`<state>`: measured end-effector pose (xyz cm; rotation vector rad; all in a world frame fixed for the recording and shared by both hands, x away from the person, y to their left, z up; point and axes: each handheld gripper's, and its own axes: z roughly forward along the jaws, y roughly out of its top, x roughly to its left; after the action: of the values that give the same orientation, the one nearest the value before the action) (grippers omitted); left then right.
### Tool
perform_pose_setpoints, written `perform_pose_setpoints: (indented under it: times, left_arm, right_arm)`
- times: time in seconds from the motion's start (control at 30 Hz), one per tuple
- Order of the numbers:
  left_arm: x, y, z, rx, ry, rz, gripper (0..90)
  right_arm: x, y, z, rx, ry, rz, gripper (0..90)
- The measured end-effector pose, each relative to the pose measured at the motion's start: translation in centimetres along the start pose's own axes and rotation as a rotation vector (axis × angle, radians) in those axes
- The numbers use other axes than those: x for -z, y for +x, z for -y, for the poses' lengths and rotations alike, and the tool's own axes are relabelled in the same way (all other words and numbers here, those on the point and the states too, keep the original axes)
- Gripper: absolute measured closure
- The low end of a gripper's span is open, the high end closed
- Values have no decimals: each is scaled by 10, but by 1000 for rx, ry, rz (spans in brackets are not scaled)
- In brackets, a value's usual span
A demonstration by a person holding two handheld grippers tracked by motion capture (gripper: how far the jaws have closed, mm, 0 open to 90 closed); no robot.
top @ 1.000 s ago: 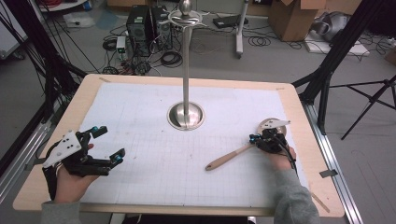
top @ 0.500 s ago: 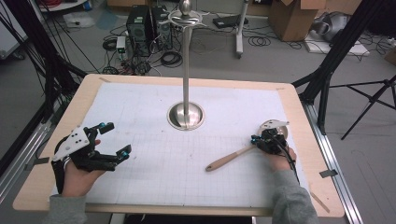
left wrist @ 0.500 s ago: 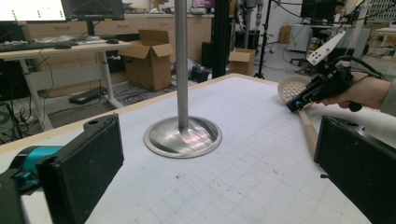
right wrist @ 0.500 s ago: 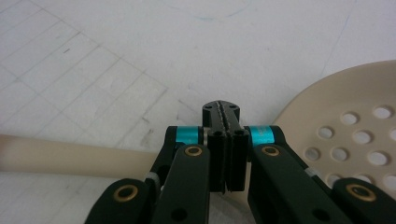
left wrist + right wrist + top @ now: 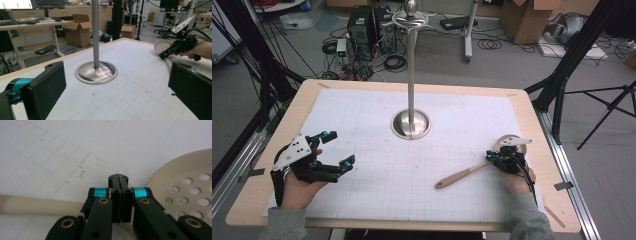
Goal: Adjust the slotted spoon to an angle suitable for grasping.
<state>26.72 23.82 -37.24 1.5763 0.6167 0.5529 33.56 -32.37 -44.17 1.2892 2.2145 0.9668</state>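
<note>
I've got the right gripper [image 5: 490, 157] with jaws fully together, nothing between them, sitting right over the neck of the slotted spoon [image 5: 472, 172] – where the pale handle meets the perforated bowl. The spoon lies flat on the gridded mat [image 5: 362, 115], front-right, handle pointing toward the table's middle, bowel end by the right edge under the gripper; in the right gripper view [image 5: 121, 185] the handle passes below the closed tips and the bowl [image 5: 190, 187] sits to the right. The left gripper [image 5: 334, 149] is wide open, empty, hovering front-left; its view shows both pads apart w/ the steel stand [image 5: 96, 70] between them farther off. My read: the step is picking the spoon up, prob. to hang it on the stand's top ring. To do it well I'd open the right jaws first, straddle the handle a bit back from the neck, come down square to the mat, then close firmly – grabbing at the rounded neck risks a twist. Vs. 1 s ago: the left gripper has shifted slightly inward; the spoon and stand haven't moved, right jaws same.
</note>
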Motion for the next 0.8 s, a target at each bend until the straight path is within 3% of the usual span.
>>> perform_pose_setpoints:
  times: [0.67, 0.8]
  left_arm:
    - [1, -1, 0, 1, 1, -2, 18]
    - [0, 0, 1, 3, 5, -5, 19]
  right_arm:
    - [32, -2, 35, -44, -51, -18, 900]
    - [38, 0, 33, -27, -75, -66, 900]
